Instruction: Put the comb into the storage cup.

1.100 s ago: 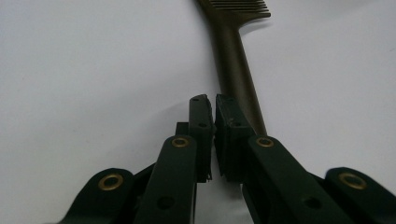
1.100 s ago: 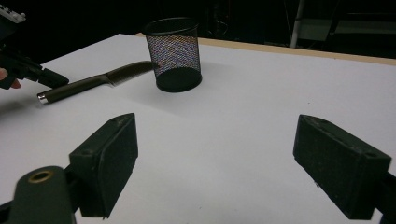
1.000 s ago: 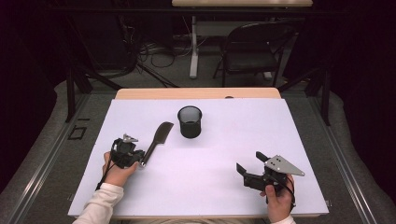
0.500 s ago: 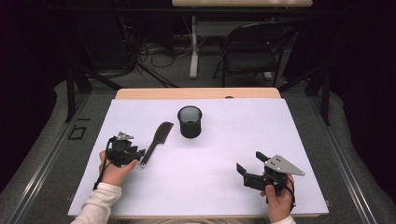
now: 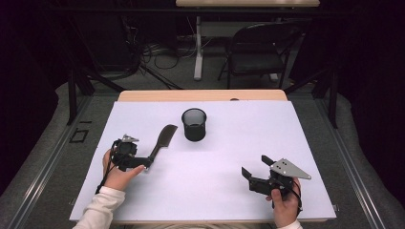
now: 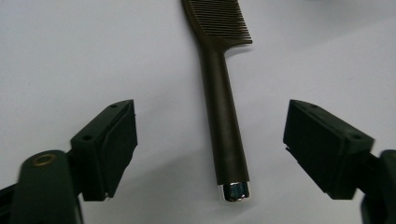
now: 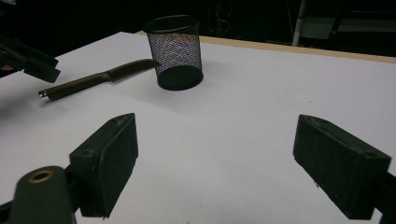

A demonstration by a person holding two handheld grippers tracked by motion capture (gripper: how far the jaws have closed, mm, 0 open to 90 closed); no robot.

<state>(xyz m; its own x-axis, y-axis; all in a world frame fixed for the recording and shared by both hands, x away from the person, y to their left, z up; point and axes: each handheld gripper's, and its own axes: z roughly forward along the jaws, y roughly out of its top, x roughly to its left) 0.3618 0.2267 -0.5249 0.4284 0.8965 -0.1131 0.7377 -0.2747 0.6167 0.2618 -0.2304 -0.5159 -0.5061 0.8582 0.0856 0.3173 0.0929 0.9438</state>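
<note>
A dark comb (image 5: 162,140) lies flat on the white table (image 5: 215,191), teeth toward the far side, left of a black mesh cup (image 5: 194,125). My left gripper (image 5: 142,163) sits at the comb's handle end. Its jaws have just been opening. In the left gripper view the comb (image 6: 224,116) lies between the wide-apart jaws of the left gripper (image 6: 212,126), and neither pad touches it. My right gripper (image 5: 255,167) rests open at the near right with nothing in it. The right gripper view looks past the right gripper (image 7: 215,149) at the cup (image 7: 176,51) and comb (image 7: 93,81).
The mesh cup stands upright near the table's middle, toward the far side. Beyond the far edge are a dark chair (image 5: 258,47), a stand and floor cables. A person's hands come in at the near edge.
The left gripper's jaws have opened and let go of the comb's handle, and the comb now lies on the table. The right gripper has not moved.
</note>
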